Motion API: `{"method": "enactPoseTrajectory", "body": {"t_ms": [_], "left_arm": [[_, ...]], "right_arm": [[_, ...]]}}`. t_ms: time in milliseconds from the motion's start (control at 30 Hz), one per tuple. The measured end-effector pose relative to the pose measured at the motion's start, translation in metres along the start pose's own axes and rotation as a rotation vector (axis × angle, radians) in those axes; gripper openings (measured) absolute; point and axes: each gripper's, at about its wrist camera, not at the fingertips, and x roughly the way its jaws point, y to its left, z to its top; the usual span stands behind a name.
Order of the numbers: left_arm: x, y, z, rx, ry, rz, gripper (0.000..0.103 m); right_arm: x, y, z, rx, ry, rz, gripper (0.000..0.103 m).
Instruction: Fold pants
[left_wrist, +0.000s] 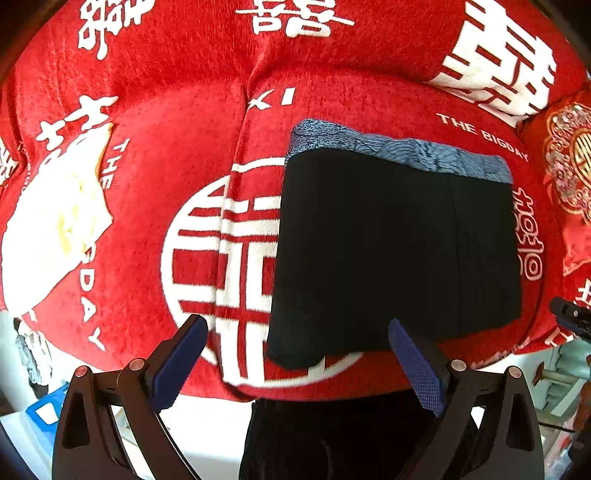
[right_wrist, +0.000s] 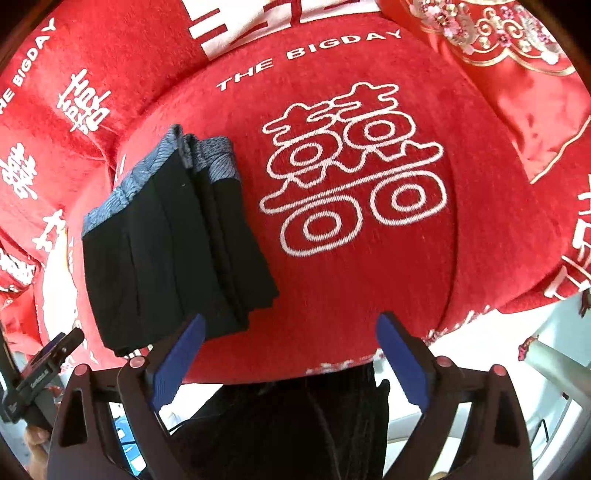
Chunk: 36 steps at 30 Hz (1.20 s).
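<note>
Apparently folded, the pants lay on the red cushion below both grippers: left gripper and right gripper gaped empty. A careless finger could have snagged the edge and undone the layers.

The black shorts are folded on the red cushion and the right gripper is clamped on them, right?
Not quite: the right gripper is open, its fingers apart and holding nothing, as the right wrist view shows. The black shorts do lie folded on the red cushion.
</note>
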Motion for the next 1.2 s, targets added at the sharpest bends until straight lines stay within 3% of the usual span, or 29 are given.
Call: {"method": "enactPoseTrajectory", "body": {"t_ms": [267,300,367,533,933,1200], "left_arm": [[-0.034,-0.009,-0.021,0.013,0.017,-0.014,0.099],[-0.038,-0.010,-0.023,0.013,0.018,-0.020,0.099],[-0.045,-0.014,-0.024,0.021,0.013,-0.027,0.099],[-0.055,-0.020,-0.027,0.064,0.003,0.005,0.102],[-0.076,-0.026,-0.029,0.064,-0.030,0.094,0.102],[-0.085,-0.027,-0.027,0.057,-0.043,0.091,0.102]], "right_arm": [[-0.024,0.043,-0.026,-0.064,-0.003,-0.009,0.096],[-0.027,0.049,-0.028,-0.073,-0.002,-0.012,0.102],[-0.033,0.063,-0.033,-0.099,-0.013,-0.018,0.103],[-0.049,0.091,-0.042,-0.161,-0.037,-0.038,0.103],[-0.066,0.122,-0.050,-0.207,-0.025,-0.108,0.103],[-0.072,0.137,-0.052,-0.241,-0.039,-0.127,0.103]]}}
